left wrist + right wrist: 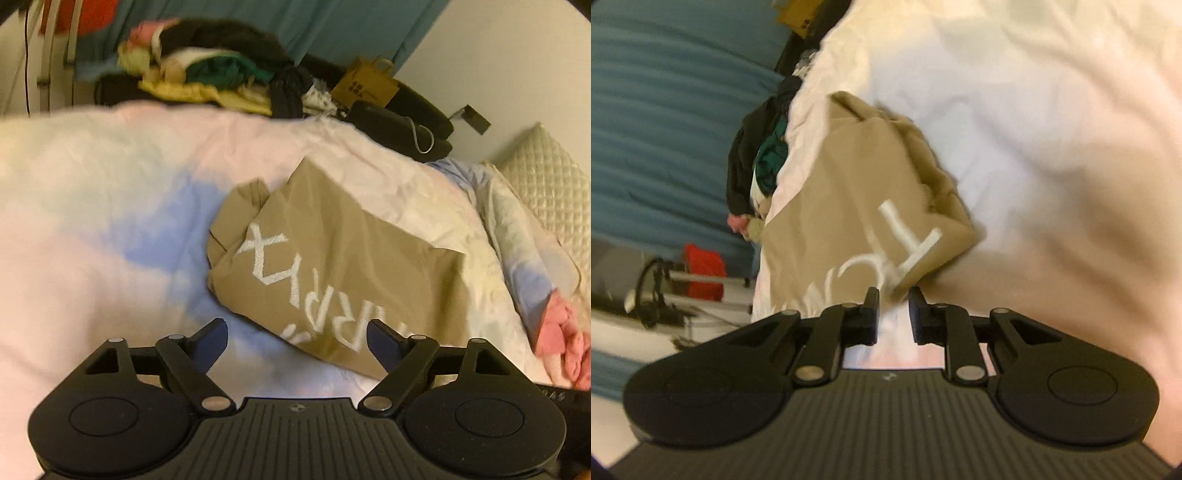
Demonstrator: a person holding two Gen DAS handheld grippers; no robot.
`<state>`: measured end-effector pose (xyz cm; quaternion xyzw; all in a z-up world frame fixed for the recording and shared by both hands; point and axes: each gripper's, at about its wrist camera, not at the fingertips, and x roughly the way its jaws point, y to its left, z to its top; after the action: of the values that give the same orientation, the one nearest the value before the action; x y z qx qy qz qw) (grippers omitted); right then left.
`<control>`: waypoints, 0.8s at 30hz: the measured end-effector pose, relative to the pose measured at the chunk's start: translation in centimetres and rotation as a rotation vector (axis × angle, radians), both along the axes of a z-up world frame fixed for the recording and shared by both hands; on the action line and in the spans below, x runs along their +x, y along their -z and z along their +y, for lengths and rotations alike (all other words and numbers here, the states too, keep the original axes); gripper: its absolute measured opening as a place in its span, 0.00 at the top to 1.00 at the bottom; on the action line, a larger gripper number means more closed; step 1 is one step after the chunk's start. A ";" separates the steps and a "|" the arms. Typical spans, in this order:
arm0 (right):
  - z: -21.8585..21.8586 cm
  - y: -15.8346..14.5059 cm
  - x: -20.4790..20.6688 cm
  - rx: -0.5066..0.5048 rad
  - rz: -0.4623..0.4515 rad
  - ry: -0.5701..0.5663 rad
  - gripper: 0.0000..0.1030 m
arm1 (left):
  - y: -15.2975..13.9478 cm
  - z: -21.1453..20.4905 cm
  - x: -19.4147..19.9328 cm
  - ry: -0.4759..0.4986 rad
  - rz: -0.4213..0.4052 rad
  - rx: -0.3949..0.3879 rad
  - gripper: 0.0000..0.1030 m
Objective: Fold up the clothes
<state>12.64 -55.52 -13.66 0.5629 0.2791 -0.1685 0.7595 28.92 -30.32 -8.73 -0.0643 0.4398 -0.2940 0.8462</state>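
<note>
Tan garment (343,266) on bedding; left tool (297,341) spread, right tool (894,314) narrowed

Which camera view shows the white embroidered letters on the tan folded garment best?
The left wrist view: the white embroidered letters run sharp across the tan folded garment, several readable. The right wrist view shows only a few blurred strokes near the garment's edge, just ahead of the right gripper.

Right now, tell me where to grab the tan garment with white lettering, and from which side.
Grip the tan garment at its straight flat corner, coming in low from the side towards the quilted pillow. That edge lies thin and single on the bedding; the opposite end is bunched, so likely harder to pinch. The left gripper is open.
</note>
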 end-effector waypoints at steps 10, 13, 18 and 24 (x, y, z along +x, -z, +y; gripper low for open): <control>6.8 -14.3 -7.5 -0.406 -0.104 -0.113 0.38 | -13.8 5.1 -12.5 0.069 -0.304 0.032 0.00; 9.5 -17.4 -10.0 -0.516 -0.164 -0.143 0.20 | -17.1 7.2 -16.7 0.083 -0.393 0.039 0.00; 13.7 -20.8 -14.4 -0.646 -0.221 -0.180 0.20 | -20.8 10.7 -23.1 0.089 -0.515 0.025 0.00; 18.1 -21.6 -18.8 -0.788 -0.273 -0.174 0.20 | -21.3 14.1 -29.3 0.066 -0.607 -0.010 0.00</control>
<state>-6.17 -37.44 7.92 0.2210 0.1366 -0.1215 0.9580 -0.40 -16.25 12.53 0.0369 0.1672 -0.3292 0.9286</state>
